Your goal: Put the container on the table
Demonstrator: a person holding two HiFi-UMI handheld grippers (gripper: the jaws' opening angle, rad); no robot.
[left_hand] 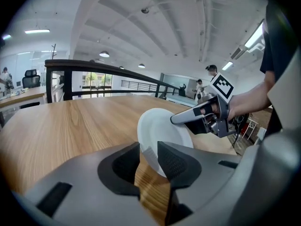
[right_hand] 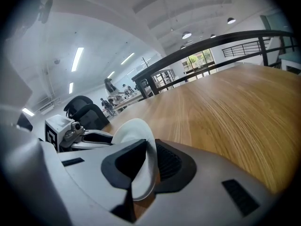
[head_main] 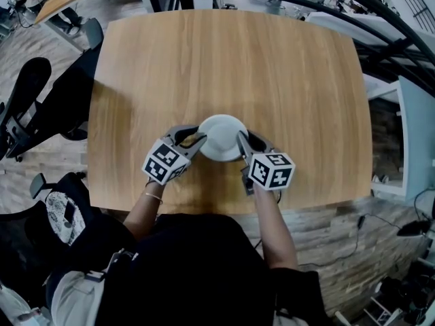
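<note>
A white round container (head_main: 221, 136) is over the near middle of the wooden table (head_main: 231, 60), held between both grippers. My left gripper (head_main: 197, 140) is shut on its left rim, and my right gripper (head_main: 241, 145) is shut on its right rim. In the left gripper view the container (left_hand: 162, 131) stands tilted on edge between the jaws of the left gripper (left_hand: 149, 158), with the right gripper (left_hand: 202, 117) at its far side. In the right gripper view the container's rim (right_hand: 138, 131) sits in the right gripper (right_hand: 148, 166). I cannot tell whether the container touches the table.
Black office chairs (head_main: 30, 100) stand left of the table. A dark railing (head_main: 380, 19) curves behind its far right corner. The table's front edge (head_main: 204, 206) runs just in front of the person's body. A wood-plank floor (head_main: 340, 243) lies at the right.
</note>
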